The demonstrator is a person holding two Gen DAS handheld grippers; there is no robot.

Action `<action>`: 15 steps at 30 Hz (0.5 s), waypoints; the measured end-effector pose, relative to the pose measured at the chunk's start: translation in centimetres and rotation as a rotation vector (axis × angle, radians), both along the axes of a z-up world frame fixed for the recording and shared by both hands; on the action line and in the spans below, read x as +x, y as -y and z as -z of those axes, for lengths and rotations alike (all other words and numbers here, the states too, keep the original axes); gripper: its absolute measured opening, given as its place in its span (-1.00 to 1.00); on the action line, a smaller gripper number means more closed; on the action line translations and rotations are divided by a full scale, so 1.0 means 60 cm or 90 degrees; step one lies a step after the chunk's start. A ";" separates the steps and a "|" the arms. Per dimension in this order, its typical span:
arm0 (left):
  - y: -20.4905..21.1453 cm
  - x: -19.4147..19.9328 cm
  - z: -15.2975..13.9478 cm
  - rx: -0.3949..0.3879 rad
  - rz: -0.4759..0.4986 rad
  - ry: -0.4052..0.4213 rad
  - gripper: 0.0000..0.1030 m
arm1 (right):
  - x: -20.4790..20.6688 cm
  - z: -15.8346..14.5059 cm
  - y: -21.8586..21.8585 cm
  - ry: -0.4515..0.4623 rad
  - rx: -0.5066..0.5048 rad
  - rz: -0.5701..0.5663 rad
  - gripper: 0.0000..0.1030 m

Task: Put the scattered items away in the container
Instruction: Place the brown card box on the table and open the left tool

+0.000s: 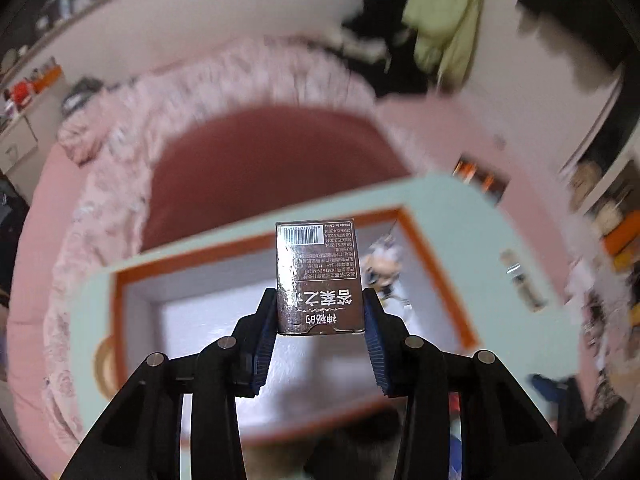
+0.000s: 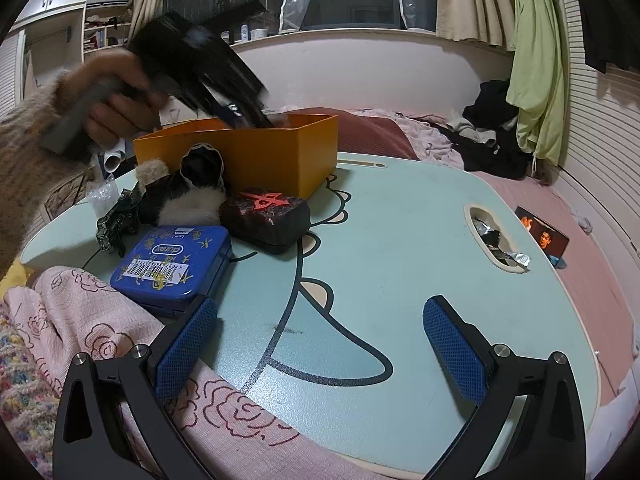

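In the left wrist view my left gripper (image 1: 320, 312) is shut on a small brown card box (image 1: 319, 276) with a barcode and holds it over the open orange box (image 1: 256, 248); a small figurine (image 1: 384, 268) lies inside. In the right wrist view the left gripper (image 2: 256, 118) reaches down into the orange box (image 2: 248, 152). My right gripper (image 2: 320, 332) is open and empty, low over the light blue lap table (image 2: 400, 240). A blue tin (image 2: 172, 264), a dark case with a red emblem (image 2: 266, 216) and a furry black-and-white item (image 2: 192, 192) lie beside the orange box.
The lap table stands on a bed with pink bedding (image 2: 580, 264). Crumpled foil (image 2: 496, 240) sits in the table's cup slot. A photo card (image 2: 542, 236) lies on the bed at right. A dark scrunchie (image 2: 116, 220) lies left of the tin. Clothes (image 2: 492, 128) are piled behind.
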State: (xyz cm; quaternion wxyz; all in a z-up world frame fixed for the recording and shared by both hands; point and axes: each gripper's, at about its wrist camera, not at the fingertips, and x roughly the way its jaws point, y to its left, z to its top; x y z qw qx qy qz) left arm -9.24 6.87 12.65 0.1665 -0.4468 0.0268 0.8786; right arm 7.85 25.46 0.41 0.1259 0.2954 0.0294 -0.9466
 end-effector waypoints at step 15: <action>0.145 0.307 0.126 -0.008 0.003 0.003 -0.23 | 0.000 0.001 -0.001 -0.001 0.000 -0.001 0.99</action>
